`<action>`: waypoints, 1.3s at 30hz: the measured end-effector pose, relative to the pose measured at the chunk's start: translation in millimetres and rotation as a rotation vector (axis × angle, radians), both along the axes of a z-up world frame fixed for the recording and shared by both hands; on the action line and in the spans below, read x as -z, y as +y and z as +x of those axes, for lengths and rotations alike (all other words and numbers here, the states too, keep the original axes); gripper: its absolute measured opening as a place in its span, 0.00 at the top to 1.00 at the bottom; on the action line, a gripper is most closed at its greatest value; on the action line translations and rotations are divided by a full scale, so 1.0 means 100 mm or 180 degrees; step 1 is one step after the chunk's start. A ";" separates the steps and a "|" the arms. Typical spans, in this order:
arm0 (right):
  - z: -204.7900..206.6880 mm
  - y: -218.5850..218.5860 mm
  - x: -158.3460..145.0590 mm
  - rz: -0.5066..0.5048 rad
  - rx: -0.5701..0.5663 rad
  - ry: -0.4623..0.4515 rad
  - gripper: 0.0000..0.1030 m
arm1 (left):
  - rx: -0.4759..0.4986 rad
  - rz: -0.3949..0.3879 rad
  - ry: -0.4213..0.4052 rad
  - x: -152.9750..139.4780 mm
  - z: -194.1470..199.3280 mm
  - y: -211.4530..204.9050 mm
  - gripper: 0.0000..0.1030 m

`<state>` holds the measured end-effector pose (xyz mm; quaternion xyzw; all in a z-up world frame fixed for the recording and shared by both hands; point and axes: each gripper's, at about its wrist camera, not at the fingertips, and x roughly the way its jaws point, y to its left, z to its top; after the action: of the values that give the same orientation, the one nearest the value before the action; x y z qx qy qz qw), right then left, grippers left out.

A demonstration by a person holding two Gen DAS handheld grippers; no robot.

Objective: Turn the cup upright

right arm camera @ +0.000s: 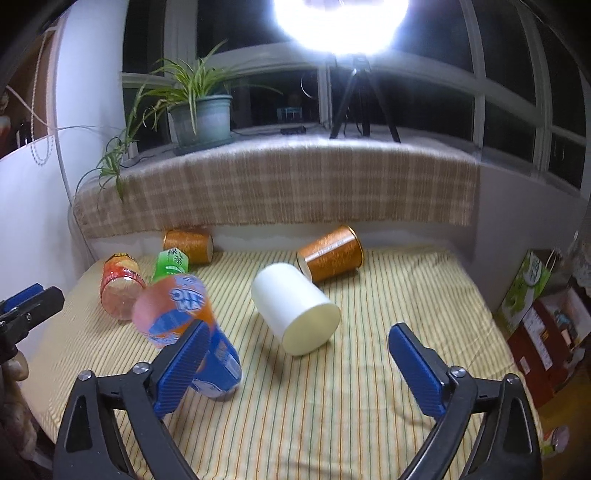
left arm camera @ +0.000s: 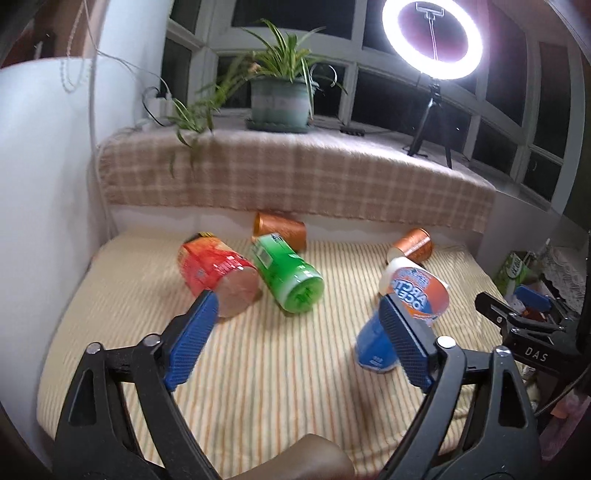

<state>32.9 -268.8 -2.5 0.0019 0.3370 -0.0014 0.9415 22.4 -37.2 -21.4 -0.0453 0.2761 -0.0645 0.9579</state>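
From the right wrist, white cup [right arm camera: 295, 308] lies fully exposed.

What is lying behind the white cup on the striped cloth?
Behind the white cup lies a copper-coloured cup on its side, close to the wall under the checked blanket. Whether the two cups touch cannot be told; the white cup hides the cloth between them.

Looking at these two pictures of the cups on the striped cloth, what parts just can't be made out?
- Blue-and-orange cup: in the left wrist view the left gripper's right finger covers its middle; in the right wrist view it is motion-blurred, so its lean is unclear.
- White cup: mostly hidden behind that cup in the left wrist view.
- Ring light: washed out by glare in the right wrist view.
- Right gripper: its handle is cut off by the bottom edge.
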 end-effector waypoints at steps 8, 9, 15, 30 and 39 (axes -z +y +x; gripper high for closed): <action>-0.03 0.08 -0.05 -0.0075 -0.0017 -0.0116 0.00 | -0.0091 0.0108 -0.0176 -0.09 -0.11 -0.02 0.00; -0.04 0.08 -0.05 -0.0075 -0.0010 -0.0123 0.00 | -0.0094 0.0117 -0.0187 -0.10 -0.12 -0.02 0.00; -0.05 0.07 -0.06 -0.0079 0.0023 -0.0150 0.00 | -0.0092 0.0148 -0.0220 -0.12 -0.15 -0.05 0.00; -0.07 0.11 -0.07 -0.0108 -0.0010 -0.0154 0.00 | -0.0109 0.0149 -0.0231 -0.14 -0.16 -0.05 0.00; -0.07 0.11 -0.07 -0.0105 -0.0007 -0.0149 0.00 | -0.0116 0.0157 -0.0239 -0.16 -0.18 -0.02 0.00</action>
<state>25.4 -257.6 4.0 -0.0140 0.3149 -0.0059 0.9490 4.5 -39.3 -5.2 -0.0242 0.2406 -0.0418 0.9694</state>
